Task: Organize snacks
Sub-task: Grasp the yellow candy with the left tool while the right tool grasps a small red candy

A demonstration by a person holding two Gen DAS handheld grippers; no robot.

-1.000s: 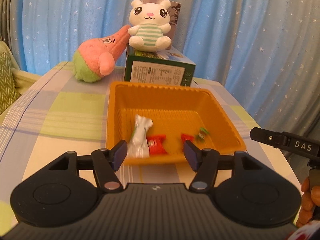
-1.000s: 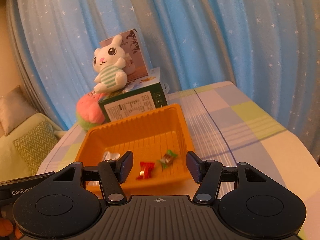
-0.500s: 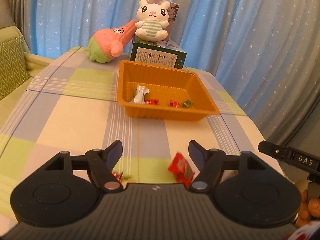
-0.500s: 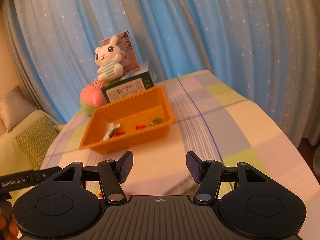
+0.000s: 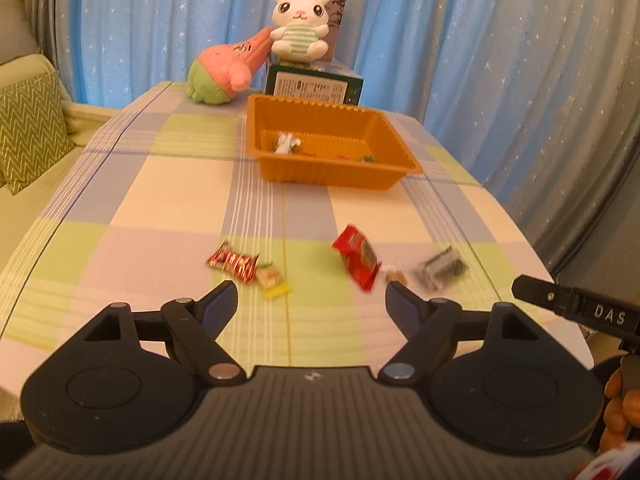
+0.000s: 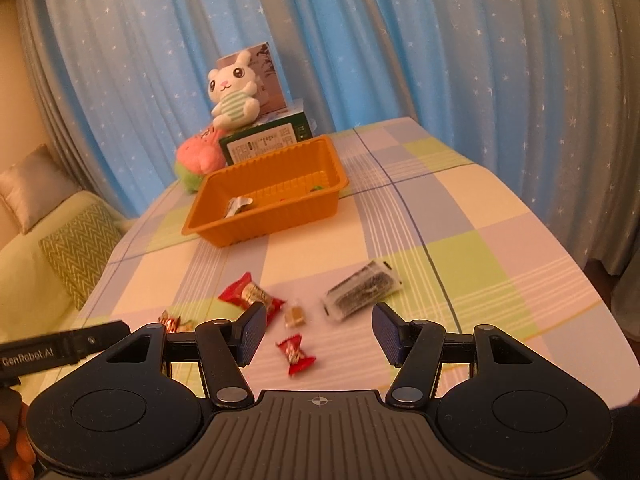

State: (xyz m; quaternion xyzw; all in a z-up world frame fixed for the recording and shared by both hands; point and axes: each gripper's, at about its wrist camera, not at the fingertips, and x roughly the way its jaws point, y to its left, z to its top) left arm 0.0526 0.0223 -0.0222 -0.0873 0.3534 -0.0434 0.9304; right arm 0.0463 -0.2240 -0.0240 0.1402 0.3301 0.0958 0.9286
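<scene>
Both tools hang above the near end of the checked worktop (image 5: 168,184), each holding nothing. On the left tool (image 5: 311,302) the jaws have just been opening and now stand wide apart, with bare cloth between them. The right tool (image 6: 319,332) has its jaws spread to a middling gap; a small red candy (image 6: 295,354) lies on the cloth below that gap, untouched.

Loose snacks sit scattered on the near part of the worktop: a red packet (image 5: 357,258), a red-and-silver bar (image 5: 233,266) with a small yellow-green sweet (image 5: 272,280) just beside it, a small brown sweet (image 6: 295,316), and a clear pack of dark pieces (image 6: 362,290) to the right.

Further back, well apart from these, stands the orange tray (image 5: 332,174). It holds a white wrapper (image 5: 286,143) and a few small red and green sweets. Behind the tray is a green box (image 5: 314,84) with a white plush animal (image 5: 299,26) sitting on top, and a pink-and-green plush (image 5: 228,70) leans beside it. Blue starred curtains (image 5: 460,40) hang behind.
</scene>
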